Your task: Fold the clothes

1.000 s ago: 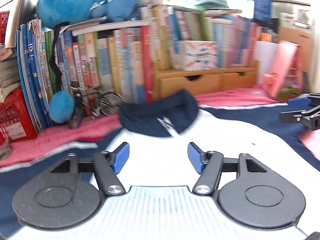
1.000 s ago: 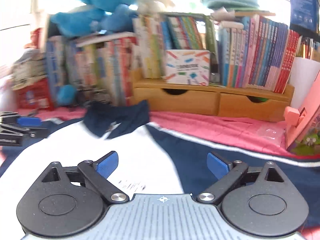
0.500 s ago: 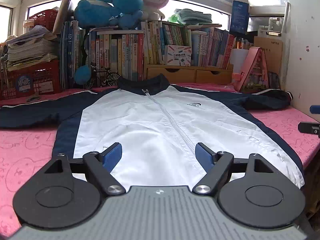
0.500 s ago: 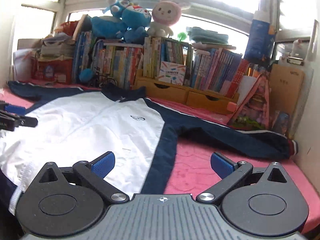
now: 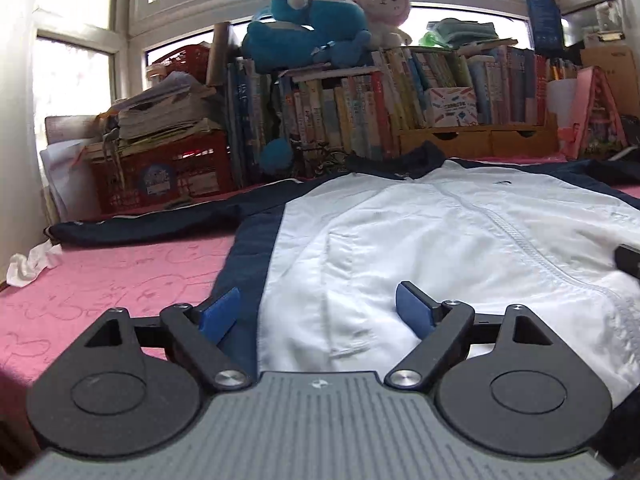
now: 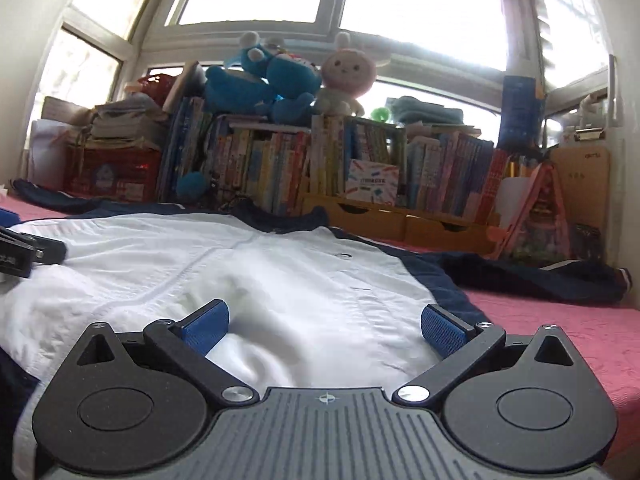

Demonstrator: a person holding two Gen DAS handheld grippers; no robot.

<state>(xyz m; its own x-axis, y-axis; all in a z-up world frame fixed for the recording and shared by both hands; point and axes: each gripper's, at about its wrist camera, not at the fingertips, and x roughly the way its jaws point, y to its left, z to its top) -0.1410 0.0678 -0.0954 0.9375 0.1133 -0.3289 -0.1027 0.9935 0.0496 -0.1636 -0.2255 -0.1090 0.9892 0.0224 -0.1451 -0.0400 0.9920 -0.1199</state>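
A white and navy zip jacket [image 5: 440, 232] lies flat, front up, on the pink bedspread [image 5: 112, 276], collar toward the books and sleeves spread to both sides. My left gripper [image 5: 318, 312] is low over the jacket's lower left hem; its jaws are opening wide, with white cloth lying between the blue pads and unpinched. In the right wrist view the jacket [image 6: 248, 272] fills the foreground. My right gripper [image 6: 324, 328] stands open over the lower right hem, cloth bunched under it, pads apart from it. The left gripper's black tip shows at that view's left edge.
Rows of books [image 6: 280, 176], wooden drawers [image 6: 400, 224] and plush toys [image 5: 312, 40] line the window side. A red crate [image 5: 160, 176] with stacked papers stands at the left. A white cloth scrap [image 5: 30, 262] lies by the wall, a pink house-shaped toy [image 6: 536, 216] at the right.
Both grippers have pulled back from the collar to the jacket's bottom hem and sunk low. The left gripper's jaws have spread wider and it has shifted toward the jacket's left side.
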